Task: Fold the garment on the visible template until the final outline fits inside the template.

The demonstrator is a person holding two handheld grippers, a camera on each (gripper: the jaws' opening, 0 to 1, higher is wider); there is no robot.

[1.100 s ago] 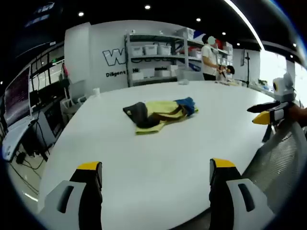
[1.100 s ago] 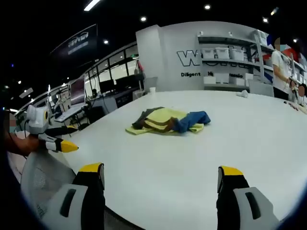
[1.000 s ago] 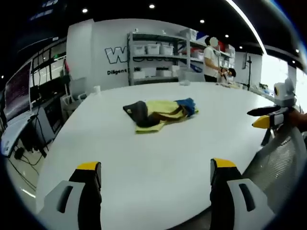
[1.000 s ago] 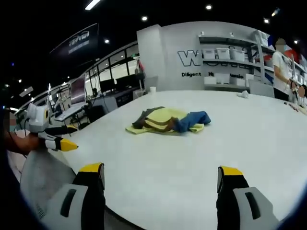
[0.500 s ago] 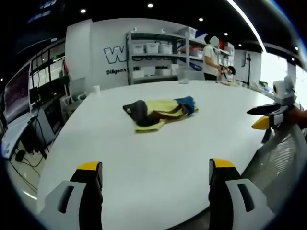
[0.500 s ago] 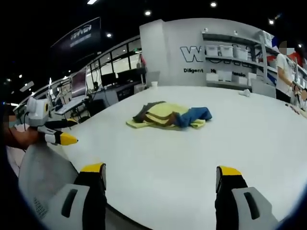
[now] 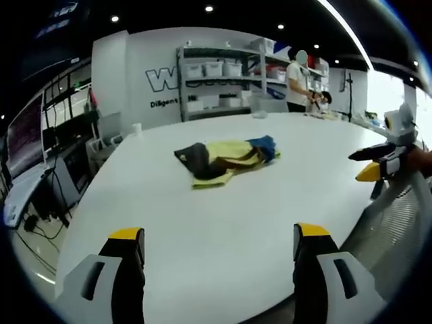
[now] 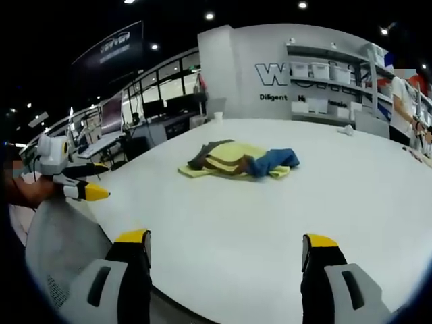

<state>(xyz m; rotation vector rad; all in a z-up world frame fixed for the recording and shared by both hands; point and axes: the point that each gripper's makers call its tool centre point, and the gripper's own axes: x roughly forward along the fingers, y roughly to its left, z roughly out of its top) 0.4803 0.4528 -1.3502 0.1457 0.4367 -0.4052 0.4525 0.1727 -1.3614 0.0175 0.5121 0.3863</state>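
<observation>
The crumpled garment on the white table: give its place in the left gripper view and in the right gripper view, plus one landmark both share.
Left gripper view: the garment lies just above centre on the white table, beyond the open left tool.
Right gripper view: the garment lies slightly right of centre in the upper half, beyond the open right tool.
Shared landmark: the shelving unit against the lettered wall.

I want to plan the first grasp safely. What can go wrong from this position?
1. The garment lies bunched mid-table, far from both open grippers; a long reach could drag it instead of spreading it.
2. No template outline shows on the white table, so alignment may be guessed.
3. Overlapping layers risk a pinch of several at once.
</observation>
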